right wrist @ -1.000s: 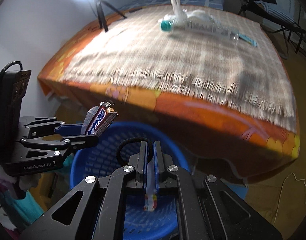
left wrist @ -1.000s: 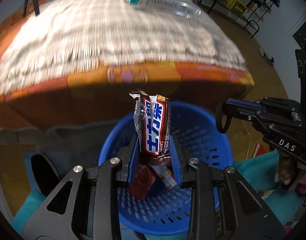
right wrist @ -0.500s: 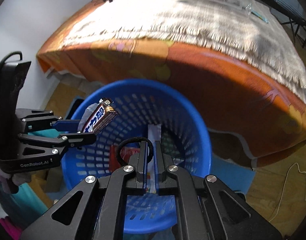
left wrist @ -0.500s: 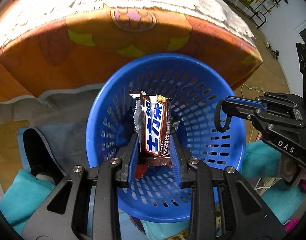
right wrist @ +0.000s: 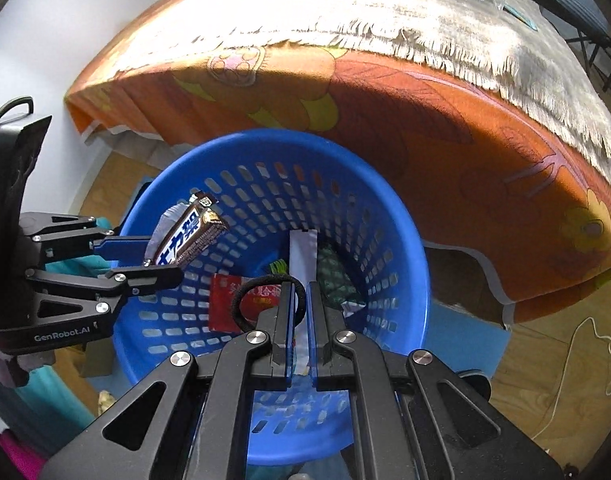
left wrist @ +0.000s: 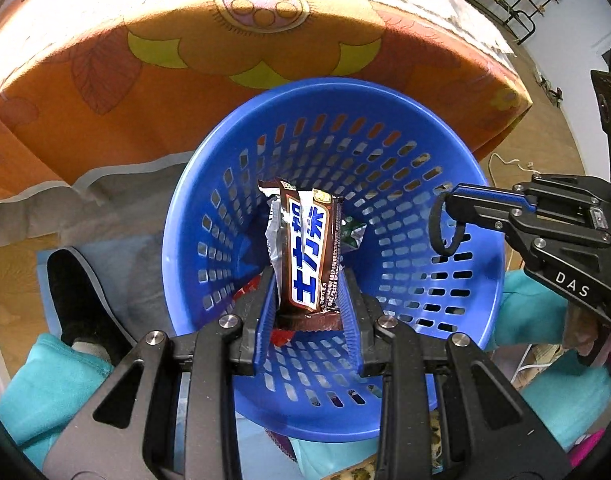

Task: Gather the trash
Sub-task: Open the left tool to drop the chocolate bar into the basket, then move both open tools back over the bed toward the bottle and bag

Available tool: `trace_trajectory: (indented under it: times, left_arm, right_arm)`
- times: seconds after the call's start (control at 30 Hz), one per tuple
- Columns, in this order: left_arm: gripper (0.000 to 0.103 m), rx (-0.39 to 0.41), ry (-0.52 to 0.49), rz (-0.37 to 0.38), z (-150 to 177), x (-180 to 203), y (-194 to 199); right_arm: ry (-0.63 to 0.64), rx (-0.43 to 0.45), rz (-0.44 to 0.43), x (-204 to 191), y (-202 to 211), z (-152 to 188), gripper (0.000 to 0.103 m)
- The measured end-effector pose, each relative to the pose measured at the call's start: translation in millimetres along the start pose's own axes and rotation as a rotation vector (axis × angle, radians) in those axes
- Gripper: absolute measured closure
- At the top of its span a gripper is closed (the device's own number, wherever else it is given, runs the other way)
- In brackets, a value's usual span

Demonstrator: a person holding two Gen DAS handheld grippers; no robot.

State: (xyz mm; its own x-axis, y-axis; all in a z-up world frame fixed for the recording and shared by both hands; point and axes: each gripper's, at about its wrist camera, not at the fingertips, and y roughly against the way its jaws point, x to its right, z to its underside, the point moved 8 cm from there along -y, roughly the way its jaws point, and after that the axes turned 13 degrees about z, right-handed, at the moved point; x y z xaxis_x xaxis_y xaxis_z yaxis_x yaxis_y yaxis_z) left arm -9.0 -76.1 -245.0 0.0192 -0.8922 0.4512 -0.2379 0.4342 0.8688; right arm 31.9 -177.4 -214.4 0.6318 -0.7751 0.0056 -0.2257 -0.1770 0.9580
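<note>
A brown candy bar wrapper is clamped upright in the left gripper above the blue basket, poised for release onto the wrappers already at its bottom. Nearer the right rim, a black hair tie and a thin white wrapper are pinched in the closed right gripper, likewise held over the opening so they fall inside.

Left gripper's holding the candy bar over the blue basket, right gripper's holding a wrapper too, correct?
Not quite. The right gripper holds a black hair tie, as the right wrist view shows. The left gripper does hold the candy bar over the blue basket.
</note>
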Motion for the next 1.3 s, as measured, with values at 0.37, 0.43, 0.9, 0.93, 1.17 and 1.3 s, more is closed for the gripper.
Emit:
trace_trajectory:
  times: [0.37, 0.43, 0.9, 0.93, 1.17, 1.3]
  left_arm:
    - [0.057, 0.0, 0.008, -0.022, -2, -7, 0]
    - [0.057, -0.001, 0.011, -0.023, -2, -8, 0]
    - [0.045, 0.017, 0.022, -0.028, -4, -11, 3]
    - [0.045, 0.017, 0.022, -0.029, -5, -11, 4]
    - [0.045, 0.031, 0.024, -0.028, -11, -10, 8]
    - [0.045, 0.058, 0.026, -0.026, -23, -11, 18]
  right_arm:
    - [-0.01, -0.044, 0.023, 0, -11, 4, 0.094]
    - [-0.013, -0.045, 0.021, 0, -11, 5, 0.089]
    - [-0.017, -0.023, 0.047, 6, -5, -1, 0.055]
    - [-0.017, -0.021, 0.05, 6, -4, -2, 0.055]
    - [-0.015, 0.009, 0.084, 9, 4, -12, 0.055]
    - [-0.03, 0.04, 0.104, 16, 13, -23, 0.055]
